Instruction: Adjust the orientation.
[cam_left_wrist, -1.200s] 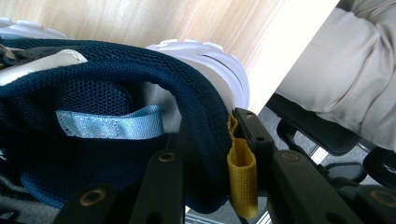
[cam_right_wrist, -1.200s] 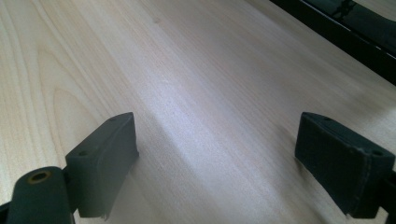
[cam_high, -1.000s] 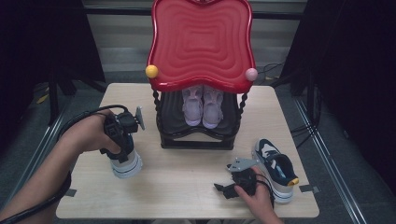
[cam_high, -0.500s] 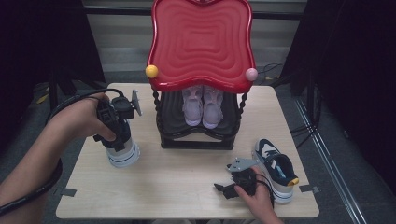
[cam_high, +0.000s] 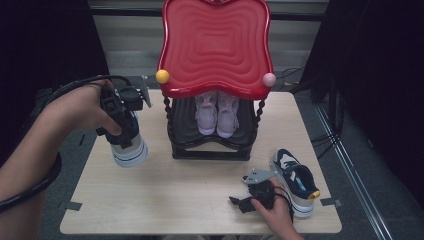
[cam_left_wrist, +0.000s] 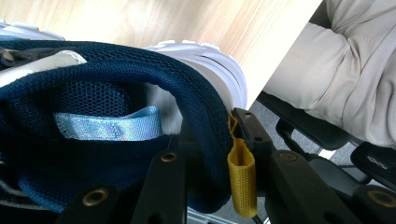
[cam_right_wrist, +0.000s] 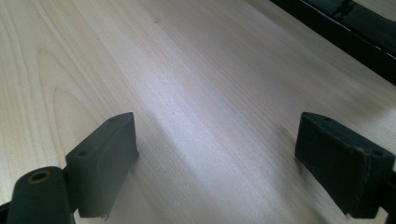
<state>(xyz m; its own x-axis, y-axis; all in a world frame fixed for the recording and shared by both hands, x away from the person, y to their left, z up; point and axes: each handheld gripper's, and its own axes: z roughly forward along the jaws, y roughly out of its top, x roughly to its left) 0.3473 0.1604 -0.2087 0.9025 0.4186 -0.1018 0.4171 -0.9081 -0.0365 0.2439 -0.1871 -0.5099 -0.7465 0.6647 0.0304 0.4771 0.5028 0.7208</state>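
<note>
A navy sneaker with a white sole (cam_high: 130, 151) hangs heel-up over the table's left side. My left gripper (cam_high: 124, 134) is shut on its heel. In the left gripper view the jaws pinch the sneaker's padded navy collar (cam_left_wrist: 140, 74) beside a yellow pull tab (cam_left_wrist: 242, 177), and my left gripper (cam_left_wrist: 210, 154) sits right at that collar. The matching sneaker (cam_high: 296, 182) lies on the table at the front right. Just left of it my right gripper (cam_high: 241, 202) rests low over the wood, open and holding nothing. The right gripper view shows my right gripper (cam_right_wrist: 215, 144) with bare tabletop between its pads.
A black shoe rack (cam_high: 210, 150) with a wavy red top (cam_high: 215, 45) stands at the table's back middle, with a pale pink pair (cam_high: 217, 114) on its lower shelf. The rack's dark base (cam_right_wrist: 355, 28) lies ahead of the right gripper. A person's beige trousers (cam_left_wrist: 355, 60) show past the table edge.
My left gripper has lifted the navy sneaker off the table and carried it a little toward the back. The right gripper has stayed where it was.
</note>
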